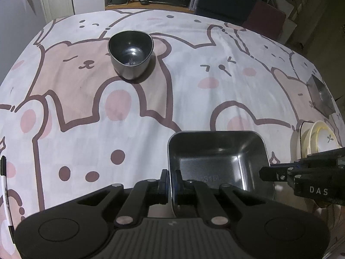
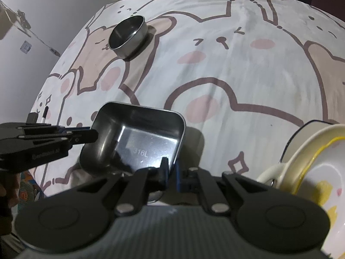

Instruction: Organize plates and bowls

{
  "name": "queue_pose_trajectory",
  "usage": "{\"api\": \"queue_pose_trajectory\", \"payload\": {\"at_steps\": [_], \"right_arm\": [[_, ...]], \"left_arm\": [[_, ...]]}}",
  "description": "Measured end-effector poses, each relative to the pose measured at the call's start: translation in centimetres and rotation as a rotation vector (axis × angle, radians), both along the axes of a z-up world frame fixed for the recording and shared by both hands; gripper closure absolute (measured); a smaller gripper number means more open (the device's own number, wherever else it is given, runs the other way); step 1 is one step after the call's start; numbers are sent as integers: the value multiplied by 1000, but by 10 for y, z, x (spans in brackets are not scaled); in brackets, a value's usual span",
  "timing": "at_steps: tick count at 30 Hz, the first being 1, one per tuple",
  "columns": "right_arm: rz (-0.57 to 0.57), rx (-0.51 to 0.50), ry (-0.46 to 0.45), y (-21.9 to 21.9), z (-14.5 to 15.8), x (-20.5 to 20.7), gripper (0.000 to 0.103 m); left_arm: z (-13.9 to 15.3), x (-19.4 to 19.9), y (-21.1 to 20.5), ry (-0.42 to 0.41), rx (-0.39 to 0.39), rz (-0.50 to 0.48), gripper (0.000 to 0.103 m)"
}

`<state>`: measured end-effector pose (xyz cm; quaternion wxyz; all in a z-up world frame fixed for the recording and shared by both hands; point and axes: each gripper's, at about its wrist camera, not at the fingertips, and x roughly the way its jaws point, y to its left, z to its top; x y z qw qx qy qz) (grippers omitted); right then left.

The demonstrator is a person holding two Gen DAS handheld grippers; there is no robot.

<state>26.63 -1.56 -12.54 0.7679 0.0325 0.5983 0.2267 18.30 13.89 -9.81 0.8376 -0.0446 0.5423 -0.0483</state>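
A square steel dish (image 1: 217, 157) stamped 316L sits near the table's front edge; it also shows in the right wrist view (image 2: 140, 138). My left gripper (image 1: 171, 183) is shut on its left rim. My right gripper (image 2: 171, 170) is shut on its right rim and appears in the left wrist view (image 1: 265, 173). The left gripper appears in the right wrist view (image 2: 94, 135). A round steel bowl (image 1: 130, 52) stands further back on the left; it also shows in the right wrist view (image 2: 128, 35). A stack of cream ceramic bowls (image 2: 306, 172) lies at the right, also seen in the left wrist view (image 1: 319, 138).
The table has a bear-print cloth (image 1: 172, 90). A second square steel dish (image 1: 320, 95) sits at the far right edge. A marker pen (image 1: 4, 185) lies at the left edge. Chairs (image 1: 226, 0) stand behind the table.
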Motion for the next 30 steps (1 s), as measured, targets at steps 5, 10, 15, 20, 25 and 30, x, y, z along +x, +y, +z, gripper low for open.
{"api": "queue_pose_trajectory", "payload": {"at_steps": [5,10,15,20,25,30], "right_arm": [[7,-15,-29,1,4,-2,84],[15,7,-77,-5,17,-4,49],[15,-6,-181,-19,36,-9,13],[-45,8,-258,-58,52,-2,1],[-131,-27,-358,-110,67,3,0],[-266,-32,-383,-175,70,12,0]], "left_arm": [[3,0,0,-7,13,8,62],[13,-3,-1,-47,25,23,12],[23,2,-2,-96,24,82,0],[29,17,-22,-136,23,90,0],[33,33,-65,-173,15,29,0],[36,52,-118,-194,8,-54,0]]}}
